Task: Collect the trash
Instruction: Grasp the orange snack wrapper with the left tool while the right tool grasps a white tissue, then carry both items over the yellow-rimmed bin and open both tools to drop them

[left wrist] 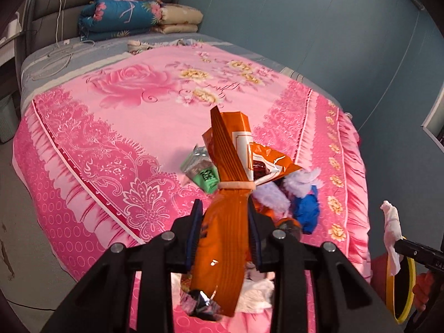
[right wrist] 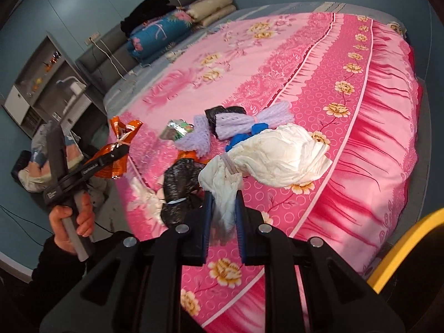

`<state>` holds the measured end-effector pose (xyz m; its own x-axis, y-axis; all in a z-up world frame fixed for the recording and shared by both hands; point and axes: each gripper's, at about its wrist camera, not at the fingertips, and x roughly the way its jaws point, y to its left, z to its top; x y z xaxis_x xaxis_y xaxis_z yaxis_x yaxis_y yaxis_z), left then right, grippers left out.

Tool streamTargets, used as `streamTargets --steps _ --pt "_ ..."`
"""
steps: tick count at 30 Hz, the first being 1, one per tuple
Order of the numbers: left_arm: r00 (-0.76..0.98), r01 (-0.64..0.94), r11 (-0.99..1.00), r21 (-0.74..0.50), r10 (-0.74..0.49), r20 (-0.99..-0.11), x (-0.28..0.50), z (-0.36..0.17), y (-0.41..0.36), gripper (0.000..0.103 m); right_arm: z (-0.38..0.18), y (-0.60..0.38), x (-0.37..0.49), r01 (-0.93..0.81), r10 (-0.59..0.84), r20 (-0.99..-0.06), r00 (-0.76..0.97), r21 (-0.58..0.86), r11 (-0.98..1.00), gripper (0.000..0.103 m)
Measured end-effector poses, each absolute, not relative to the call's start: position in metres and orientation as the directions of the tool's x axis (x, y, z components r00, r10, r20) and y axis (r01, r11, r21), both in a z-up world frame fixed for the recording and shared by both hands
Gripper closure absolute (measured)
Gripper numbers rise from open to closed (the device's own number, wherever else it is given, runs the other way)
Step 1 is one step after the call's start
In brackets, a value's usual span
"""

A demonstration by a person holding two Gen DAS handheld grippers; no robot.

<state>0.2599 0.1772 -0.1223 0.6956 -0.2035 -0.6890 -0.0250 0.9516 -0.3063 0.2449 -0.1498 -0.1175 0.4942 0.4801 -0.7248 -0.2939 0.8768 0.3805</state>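
Note:
My left gripper (left wrist: 224,216) is shut on an orange snack wrapper (left wrist: 230,172) tied with a rubber band, held above the pink bedspread; it also shows in the right wrist view (right wrist: 119,149). My right gripper (right wrist: 224,208) is shut on a white crumpled paper bundle (right wrist: 280,155), also seen in the left wrist view (left wrist: 391,233). On the bed lie a green foil packet (right wrist: 177,129), purple foam netting (right wrist: 233,125), a blue piece (right wrist: 258,130) and a black plastic bag (right wrist: 180,183).
A yellow-rimmed bin (right wrist: 399,252) stands at the bed's near right corner, also in the left wrist view (left wrist: 408,291). Folded quilts (left wrist: 130,16) are stacked at the headboard. A white cable (left wrist: 59,52) lies on the grey sheet. Shelves (right wrist: 41,83) stand on the left.

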Motion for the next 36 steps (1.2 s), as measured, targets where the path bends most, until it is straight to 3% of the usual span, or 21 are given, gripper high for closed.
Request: streamTargets --steps 22,36 --pt "0.731 0.218 0.91 -0.354 -0.392 -0.558 0.186 -0.054 0.039 0.075 -0.019 -0.242 0.133 -0.284 0.449 -0.533 0.717 0.366 0.886 0.087" --pt "0.654 0.393 0.869 -0.3 -0.494 -0.574 0.167 -0.031 -0.065 0.074 0.013 -0.335 0.079 -0.104 0.277 -0.446 0.851 0.374 0.922 0.087"
